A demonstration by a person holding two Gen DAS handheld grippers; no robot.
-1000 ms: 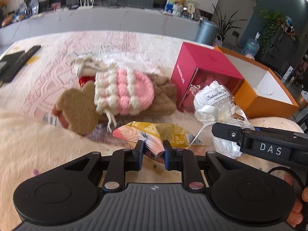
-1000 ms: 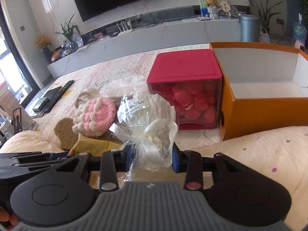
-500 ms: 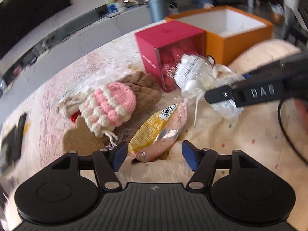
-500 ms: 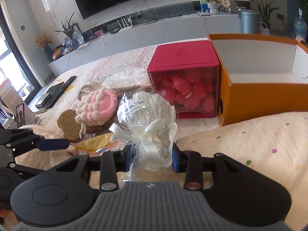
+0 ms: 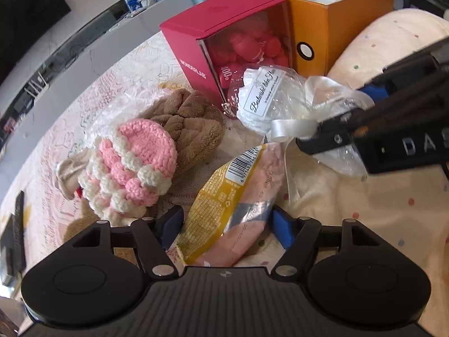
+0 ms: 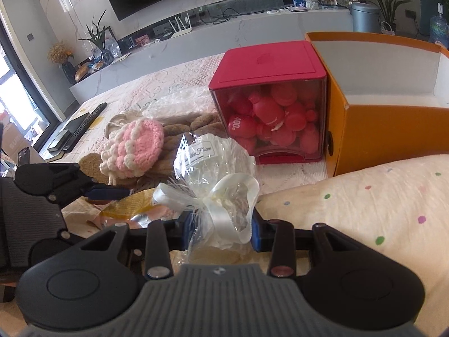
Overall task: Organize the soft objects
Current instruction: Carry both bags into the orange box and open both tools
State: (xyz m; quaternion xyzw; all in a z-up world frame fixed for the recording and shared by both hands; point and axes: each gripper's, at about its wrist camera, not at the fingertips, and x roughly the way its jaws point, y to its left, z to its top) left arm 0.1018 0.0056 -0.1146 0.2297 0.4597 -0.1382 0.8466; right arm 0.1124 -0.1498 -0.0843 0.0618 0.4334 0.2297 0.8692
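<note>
My left gripper (image 5: 228,224) is open, its blue pads on either side of a yellow and pink snack packet (image 5: 235,196) that lies on the cream blanket. My right gripper (image 6: 221,226) is shut on a clear cellophane bag with a white ribbon (image 6: 216,174), held above the blanket; the bag also shows in the left wrist view (image 5: 280,104). A pink and white crochet hat (image 5: 132,165) and a brown plush piece (image 5: 190,129) lie to the left. The open orange box (image 6: 393,129) stands at the right.
A red box with a clear front full of red soft items (image 6: 272,104) stands beside the orange box. A clear plastic bag (image 6: 179,99) lies behind the plush. Remotes (image 6: 84,123) lie at the far left. A dotted cream blanket (image 6: 378,202) covers the near right.
My left gripper let go of the snack packet, opened wide, and moved in so its pads flank the packet. My right gripper keeps hold of the cellophane bag, little moved.
</note>
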